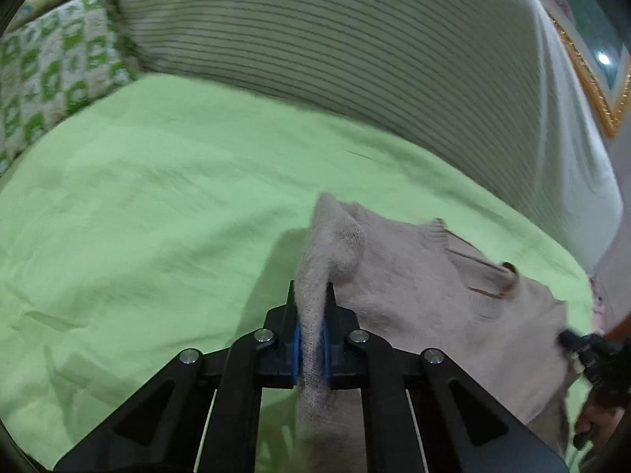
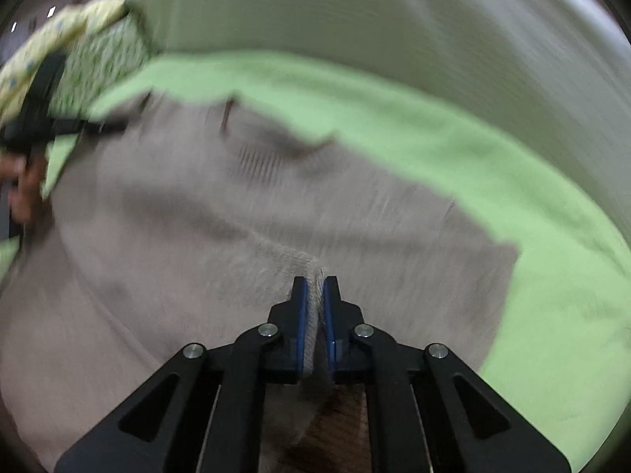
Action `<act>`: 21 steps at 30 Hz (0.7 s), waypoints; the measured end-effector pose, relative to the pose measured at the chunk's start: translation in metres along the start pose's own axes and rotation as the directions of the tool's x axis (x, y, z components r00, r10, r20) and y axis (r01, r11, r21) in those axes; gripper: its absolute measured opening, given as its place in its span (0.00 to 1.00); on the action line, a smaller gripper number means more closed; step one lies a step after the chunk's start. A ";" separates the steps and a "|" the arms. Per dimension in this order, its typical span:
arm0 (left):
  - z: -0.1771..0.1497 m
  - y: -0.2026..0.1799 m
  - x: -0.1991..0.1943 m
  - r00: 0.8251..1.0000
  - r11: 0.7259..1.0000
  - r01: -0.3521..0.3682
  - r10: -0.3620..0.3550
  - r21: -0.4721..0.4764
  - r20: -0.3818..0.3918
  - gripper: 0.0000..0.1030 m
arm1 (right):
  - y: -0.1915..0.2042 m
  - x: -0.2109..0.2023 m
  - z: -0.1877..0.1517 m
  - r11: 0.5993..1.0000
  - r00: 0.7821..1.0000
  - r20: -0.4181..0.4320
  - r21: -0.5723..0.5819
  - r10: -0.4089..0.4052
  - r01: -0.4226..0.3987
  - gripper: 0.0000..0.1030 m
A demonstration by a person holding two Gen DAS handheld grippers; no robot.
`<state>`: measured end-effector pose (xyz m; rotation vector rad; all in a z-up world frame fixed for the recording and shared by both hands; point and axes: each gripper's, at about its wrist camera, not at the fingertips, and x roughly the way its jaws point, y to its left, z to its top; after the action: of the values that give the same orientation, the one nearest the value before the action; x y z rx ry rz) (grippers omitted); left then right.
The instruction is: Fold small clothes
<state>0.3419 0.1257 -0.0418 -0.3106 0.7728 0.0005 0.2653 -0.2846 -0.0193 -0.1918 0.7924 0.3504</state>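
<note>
A small beige knit sweater (image 1: pixel 434 295) lies spread on a light green sheet (image 1: pixel 157 216). My left gripper (image 1: pixel 310 295) is shut on a bunched fold at the sweater's left edge and lifts it off the sheet. In the right wrist view the sweater (image 2: pixel 177 216) fills the middle, its neck opening (image 2: pixel 292 146) toward the far side. My right gripper (image 2: pixel 314 287) is shut on a pinch of the sweater's near edge. The right gripper also shows at the right edge of the left wrist view (image 1: pixel 568 341), and the left gripper at the left edge of the right wrist view (image 2: pixel 114 127). Both views are blurred.
A striped cushion or headboard (image 1: pixel 335 47) rises behind the sheet. A green-and-white patterned pillow (image 1: pixel 55 67) sits at the far left; it also shows in the right wrist view (image 2: pixel 98 59). A gold-framed picture (image 1: pixel 591 79) hangs at the right.
</note>
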 end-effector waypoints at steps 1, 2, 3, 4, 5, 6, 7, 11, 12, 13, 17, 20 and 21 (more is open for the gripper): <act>0.000 0.005 0.006 1.000 1.000 -0.013 0.013 -0.016 -0.005 0.07 | -0.003 -0.001 0.005 1.000 1.000 0.025 0.025 -0.015 0.015 0.08; -0.004 0.011 0.017 0.999 0.999 -0.039 0.037 -0.037 -0.034 0.07 | -0.004 0.003 0.008 0.999 0.999 0.034 0.044 -0.033 0.032 0.08; -0.007 0.013 0.026 0.997 0.998 -0.049 0.046 -0.045 -0.065 0.08 | -0.005 0.011 0.008 0.998 0.999 0.019 0.053 -0.044 0.043 0.09; -0.008 0.014 0.028 0.997 0.998 -0.047 0.044 -0.049 -0.056 0.09 | -0.008 0.031 0.003 0.997 0.997 -0.070 0.078 -0.014 0.019 0.10; -0.008 0.015 0.027 0.997 0.997 -0.056 0.054 -0.048 -0.047 0.18 | -0.009 0.045 -0.001 0.995 0.990 -0.139 0.095 0.000 0.013 0.11; -0.006 0.016 0.025 0.996 0.996 -0.078 0.076 -0.052 -0.055 0.29 | -0.010 0.052 -0.006 0.994 0.987 -0.163 0.103 -0.004 0.021 0.12; -0.004 0.019 0.022 0.995 0.995 -0.080 0.076 -0.063 -0.061 0.31 | -0.010 0.050 -0.009 0.994 0.991 -0.131 0.104 -0.004 0.018 0.16; -0.007 0.026 -0.009 0.993 0.992 -0.111 0.109 -0.054 -0.048 0.37 | -0.012 0.011 -0.015 0.989 0.997 -0.050 0.135 -0.060 0.066 0.53; -0.010 0.025 -0.020 0.993 0.993 -0.110 0.109 -0.046 -0.042 0.37 | -0.015 0.002 -0.017 0.986 0.997 -0.022 0.150 -0.069 0.071 0.56; -0.016 0.024 -0.031 0.994 0.994 -0.106 0.104 -0.037 -0.041 0.37 | -0.019 -0.013 -0.021 0.981 0.997 0.015 0.179 -0.074 0.070 0.58; -0.040 0.009 -0.069 0.996 0.995 -0.079 0.081 0.054 -0.046 0.45 | -0.041 -0.050 -0.045 0.953 0.996 0.075 0.303 -0.038 0.013 0.58; -0.061 -0.008 -0.073 0.993 0.981 -0.099 0.109 0.165 -0.051 0.51 | -0.047 -0.063 -0.062 0.935 0.996 0.043 0.352 -0.073 0.053 0.58; -0.072 -0.016 -0.073 0.989 0.968 -0.127 0.140 0.215 -0.049 0.51 | -0.051 -0.065 -0.068 0.927 0.998 0.029 0.371 -0.063 0.048 0.58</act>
<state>0.2418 0.0984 -0.0355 -0.0555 0.8480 0.0353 0.1976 -0.3667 -0.0171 0.1479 0.7970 0.1447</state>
